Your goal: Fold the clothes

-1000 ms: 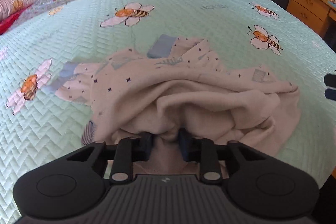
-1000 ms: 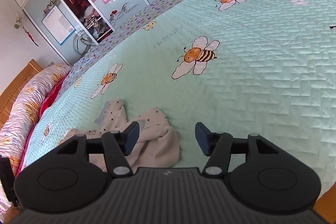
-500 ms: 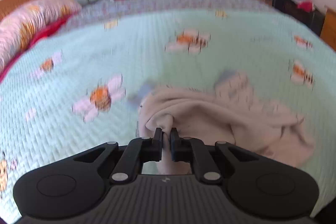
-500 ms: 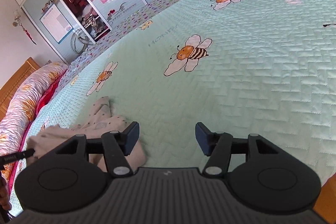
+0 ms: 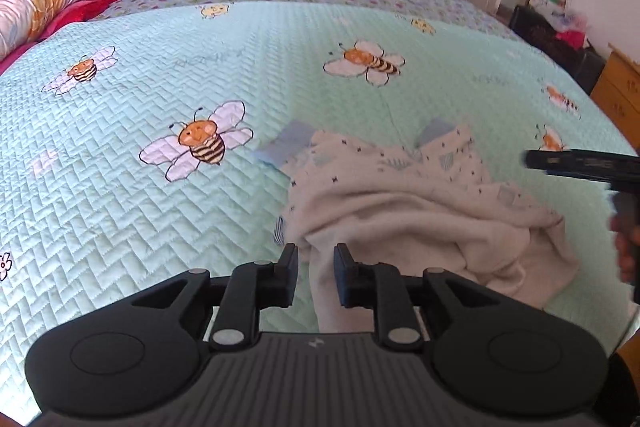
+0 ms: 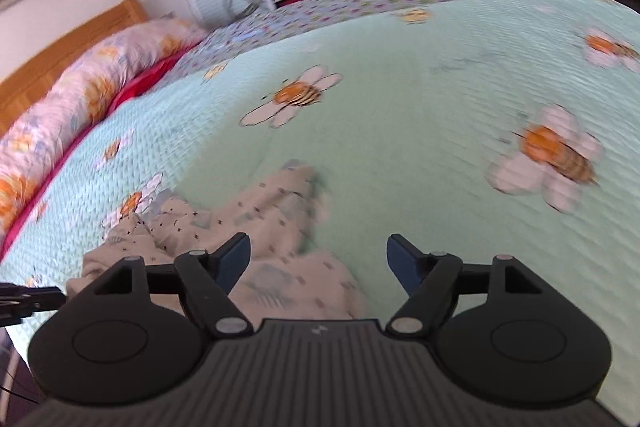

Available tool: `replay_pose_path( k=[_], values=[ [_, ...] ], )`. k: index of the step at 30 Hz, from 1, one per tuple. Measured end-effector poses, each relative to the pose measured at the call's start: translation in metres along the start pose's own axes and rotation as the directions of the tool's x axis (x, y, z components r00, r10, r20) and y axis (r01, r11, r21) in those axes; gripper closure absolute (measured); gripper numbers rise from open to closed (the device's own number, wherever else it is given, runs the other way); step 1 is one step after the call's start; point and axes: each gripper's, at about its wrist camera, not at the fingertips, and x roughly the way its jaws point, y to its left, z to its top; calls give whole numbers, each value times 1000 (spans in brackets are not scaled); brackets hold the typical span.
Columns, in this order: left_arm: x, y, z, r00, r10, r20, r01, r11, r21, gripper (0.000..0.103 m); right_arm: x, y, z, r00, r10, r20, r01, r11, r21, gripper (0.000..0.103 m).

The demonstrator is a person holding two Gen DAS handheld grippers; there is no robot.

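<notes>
Left gripper [image 5: 316, 269]: jaws parted, cloth between, ungripped. Right gripper [image 6: 318, 261]: jaws spread wide, empty. Garment [image 5: 420, 211]: crumpled heap on bee-print bedspread [image 5: 160, 219], just ahead. Advice: pinch one hem layer, spread flat.

Left claw [image 5: 316, 269] has opened; right claw [image 6: 318, 261] apparently swung over garment [image 5: 420, 203].

Between the jaws of the left gripper [image 5: 316, 269] lay a soft, matt cream garment [image 5: 404, 211] of fleecy-looking cloth with small dark specks and pale blue trim. Both that tool and the right gripper [image 6: 318, 261] were matt black plastic with ribbed bodies and small metal pins. Beyond the jaws spread a quilted mint bedspread [image 5: 120, 187], stitched in zigzag, and a smooth varnished wooden headboard [image 6: 68, 47].
</notes>
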Motion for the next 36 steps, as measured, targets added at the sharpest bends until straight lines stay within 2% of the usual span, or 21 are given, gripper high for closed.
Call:
replay_pose_path(
  k=[5, 7, 8, 11, 13, 15, 17, 18, 20, 23, 24, 26, 27, 28, 29, 30, 31, 32, 33, 36],
  values=[
    [2, 8, 1, 1000, 1, 1, -1, 1000, -4, 81, 72, 35, 8, 993, -28, -111, 16, 994, -107, 29],
    [5, 11, 0, 1000, 7, -4, -7, 1000, -6, 79, 84, 43, 4, 991, -41, -125, 24, 991, -134, 56],
    [7, 13, -1, 1000, 6, -7, -6, 1000, -11, 76, 82, 45, 1, 993, -38, -110, 22, 990, -142, 99],
    [13, 16, -4, 1000, -7, -22, 7, 1000, -29, 75, 52, 41, 3, 1000, -13, 0, 13, 990, -140, 100],
    [14, 13, -5, 1000, -14, -23, 14, 1000, -23, 75, 31, 36, 5, 997, -10, 76, 20, 990, -136, 100],
    [14, 10, -5, 1000, -21, -23, 20, 1000, -16, 75, 7, 20, 16, 983, -91, 160, 109, 988, -108, 100],
    [15, 6, -6, 999, -30, -25, 29, 999, -13, 74, -14, -3, 24, 948, -212, 237, 234, 970, -67, 100],
    [15, 4, -6, 999, -35, -26, 35, 999, -12, 74, -21, -13, 26, 932, -257, 257, 278, 959, -48, 100],
    [17, -1, -6, 999, -42, -30, 42, 999, -4, 74, -25, -27, 19, 933, -277, 232, 288, 957, -17, 99],
    [19, -10, -7, 997, -61, -38, 61, 998, 12, 74, -32, -47, 10, 933, -304, 193, 305, 952, 28, 87],
    [20, -12, -7, 997, -69, -41, 70, 997, 21, 73, -34, -54, 7, 932, -313, 180, 311, 950, 43, 87],
    [22, -17, -7, 996, -82, -48, 84, 996, 41, 71, -39, -68, 1, 932, -330, 153, 322, 944, 72, 74],
    [23, -20, -8, 995, -90, -52, 93, 994, 51, 70, -43, -69, -4, 938, -311, 150, 303, 950, 74, 64],
    [24, -22, -8, 994, -98, -57, 102, 993, 61, 69, -50, -57, -12, 958, -229, 170, 225, 973, 48, 58],
    [25, -24, -9, 992, -107, -62, 112, 991, 71, 69, -56, -44, -21, 973, -144, 180, 144, 990, 12, 47],
    [26, -27, -10, 990, -120, -67, 126, 989, 81, 69, -59, -28, -29, 984, -53, 172, 60, 997, -39, 42],
    [28, -30, -11, 989, -131, -72, 137, 986, 90, 68, -60, -13, -36, 987, 26, 158, -12, 996, -89, 35],
    [29, -32, -12, 988, -132, -77, 139, 985, 99, 67, -60, 2, -44, 988, 71, 136, -52, 989, -140, 28],
    [30, -35, -14, 988, -133, -82, 141, 984, 109, 67, -57, 14, -50, 990, 88, 112, -65, 980, -188, 26],
    [34, -40, -18, 986, -134, -100, 146, 981, 124, 66, -42, 44, -63, 995, 45, 94, -15, 954, -299, 27]
  ],
)
